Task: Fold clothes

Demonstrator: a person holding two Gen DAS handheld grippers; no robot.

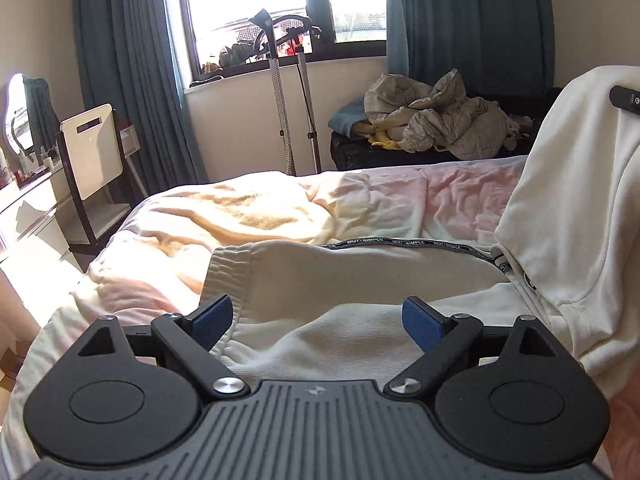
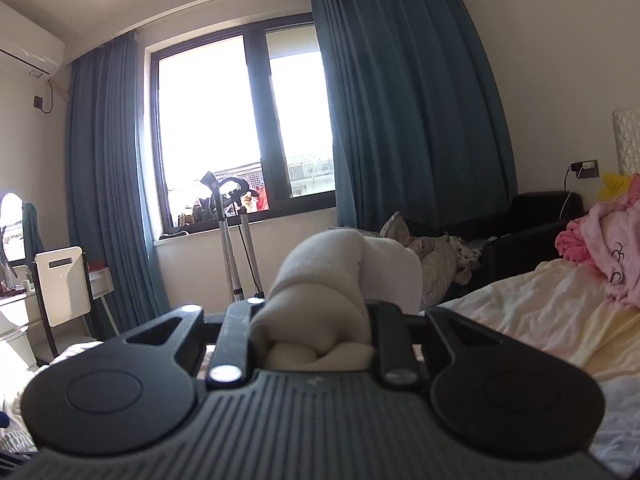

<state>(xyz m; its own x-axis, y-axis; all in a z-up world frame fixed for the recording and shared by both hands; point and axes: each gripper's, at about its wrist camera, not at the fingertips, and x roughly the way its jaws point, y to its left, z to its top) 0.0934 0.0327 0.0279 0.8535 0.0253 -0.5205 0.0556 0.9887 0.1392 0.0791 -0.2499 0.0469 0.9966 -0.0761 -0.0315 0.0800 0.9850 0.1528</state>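
Observation:
A cream hooded sweatshirt (image 1: 360, 276) lies on the bed, its ribbed hem toward the left and a black lettered tape along its far edge. My left gripper (image 1: 318, 316) is open just above it, blue pads on either side of a fold. The sweatshirt's right part (image 1: 568, 200) is lifted high, held by my right gripper, whose black tip (image 1: 626, 100) shows at the right edge. In the right wrist view my right gripper (image 2: 316, 320) is shut on a bunch of the cream sweatshirt (image 2: 320, 280), raised above the bed.
The bed has a pale yellow and pink blanket (image 1: 260, 212). A pile of beige clothes (image 1: 436, 116) lies on a black bench beyond it. A garment steamer stand (image 1: 280, 92) is by the window. A white chair (image 1: 92, 148) stands left. Pink clothes (image 2: 608, 248) lie at right.

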